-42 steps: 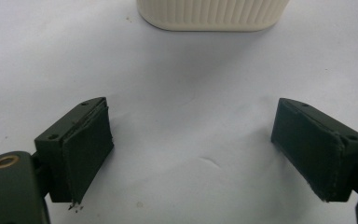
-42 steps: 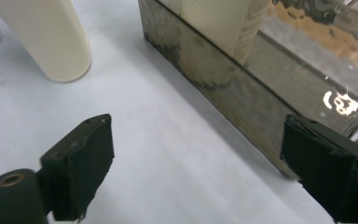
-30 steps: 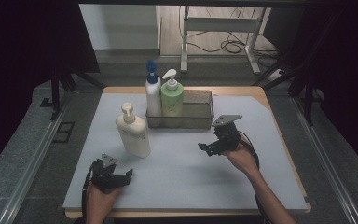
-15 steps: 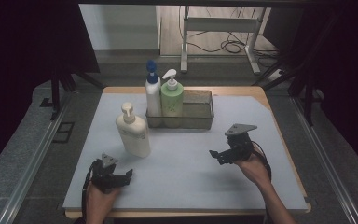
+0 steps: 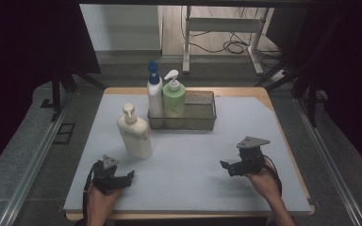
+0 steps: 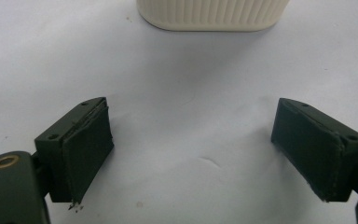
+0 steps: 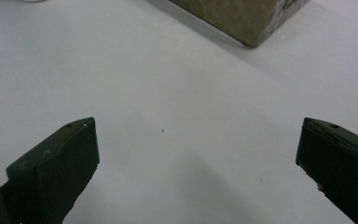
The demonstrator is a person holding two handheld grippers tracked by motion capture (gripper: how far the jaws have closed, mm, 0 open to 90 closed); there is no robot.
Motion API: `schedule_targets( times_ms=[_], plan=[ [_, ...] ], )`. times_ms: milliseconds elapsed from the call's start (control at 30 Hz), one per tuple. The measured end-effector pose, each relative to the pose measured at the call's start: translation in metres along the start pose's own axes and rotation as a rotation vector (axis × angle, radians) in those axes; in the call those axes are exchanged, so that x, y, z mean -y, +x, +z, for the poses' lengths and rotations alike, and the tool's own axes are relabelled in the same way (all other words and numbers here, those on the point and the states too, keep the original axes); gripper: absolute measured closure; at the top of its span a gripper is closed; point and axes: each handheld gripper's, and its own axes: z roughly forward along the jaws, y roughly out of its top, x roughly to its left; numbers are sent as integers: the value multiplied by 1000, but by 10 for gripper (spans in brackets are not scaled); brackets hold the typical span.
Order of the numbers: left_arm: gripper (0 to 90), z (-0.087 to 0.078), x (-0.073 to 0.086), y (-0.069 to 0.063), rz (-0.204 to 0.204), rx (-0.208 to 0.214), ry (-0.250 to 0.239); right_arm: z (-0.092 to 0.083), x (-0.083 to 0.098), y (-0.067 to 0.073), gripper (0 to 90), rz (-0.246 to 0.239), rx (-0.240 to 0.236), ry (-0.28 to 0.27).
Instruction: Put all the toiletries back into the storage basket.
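Left claw [image 5: 122, 178]: low at the table's [image 5: 193, 155] near edge, jaws wide apart, holding nothing.
Right claw [image 5: 227, 165]: near right, spread wide, equally empty.
Cream pump bottle [image 5: 134, 134]: upright just beyond the left claw, outside the bin.
Mesh bin [image 5: 202, 113]: farther back, holding the blue-capped bottle [image 5: 154, 94] and green bottle [image 5: 174, 96].
Risk: a high grip likely tips the tall cream bottle.

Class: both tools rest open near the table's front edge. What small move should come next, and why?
Probably ease the left tool forward toward the cream pump bottle: it stands outside the basket, straight ahead of the open jaws, and nothing is held.
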Motion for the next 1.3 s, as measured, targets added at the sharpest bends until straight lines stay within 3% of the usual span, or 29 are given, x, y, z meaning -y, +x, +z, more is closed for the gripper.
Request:
schedule_targets(
  times_ms=[500,600,667,833,1300],
  plan=[
    [161,-2,-1,2,-7,-6,2,14,37,-2,0,36,11,72],
    [229,-4,-2,5,-17,-11,0,19,42,-2,0,25,17,98],
    [268,-5,-2,7,-19,-14,-2,20,45,-3,0,54,3,83],
    [399,-8,-5,12,-18,-10,-21,20,46,-3,0,48,4,80],
    [889,-1,-20,32,-53,24,-72,21,46,-3,0,50,3,77]
  ],
)
